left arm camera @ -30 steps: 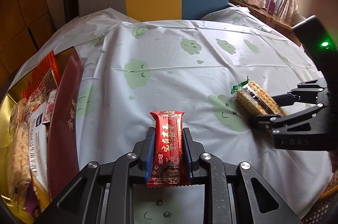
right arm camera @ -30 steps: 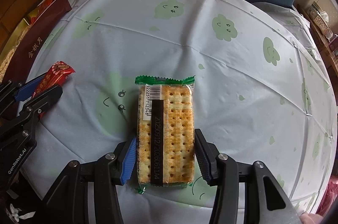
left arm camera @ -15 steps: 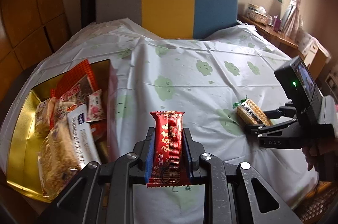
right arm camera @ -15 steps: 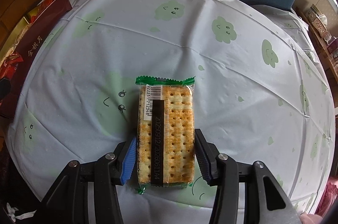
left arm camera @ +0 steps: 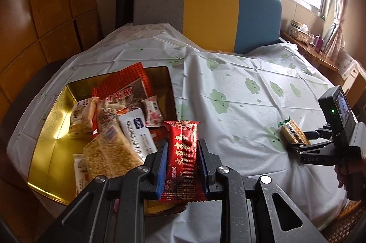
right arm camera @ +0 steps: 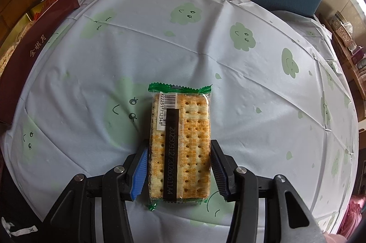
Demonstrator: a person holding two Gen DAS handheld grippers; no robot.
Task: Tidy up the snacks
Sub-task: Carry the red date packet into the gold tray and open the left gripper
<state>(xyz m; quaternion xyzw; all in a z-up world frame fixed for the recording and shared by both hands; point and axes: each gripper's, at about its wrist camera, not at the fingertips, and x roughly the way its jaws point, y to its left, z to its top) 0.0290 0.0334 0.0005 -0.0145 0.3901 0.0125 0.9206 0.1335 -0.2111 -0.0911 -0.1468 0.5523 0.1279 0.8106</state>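
1. My left gripper (left arm camera: pixel 181 164) pinches the red snack packet (left arm camera: pixel 182 158) at the near right edge of the gold tin (left arm camera: pixel 49 128); I carry it further left before letting go.
2. I drop it onto the heaped snacks (left arm camera: pixel 114 126).
3. My right gripper (right arm camera: pixel 178 170) brackets the cracker pack (right arm camera: pixel 180 140) lying on the table (right arm camera: pixel 160 48), blue pads (right arm camera: pixel 140 170) touching or just beside; I squeeze firmly before lifting.

Both the left gripper (left arm camera: pixel 181 165) and right gripper (right arm camera: pixel 179 170) are black linkages with silver screws and ribbed blue finger pads (right arm camera: pixel 139 170); the right's flank reads "DAS".
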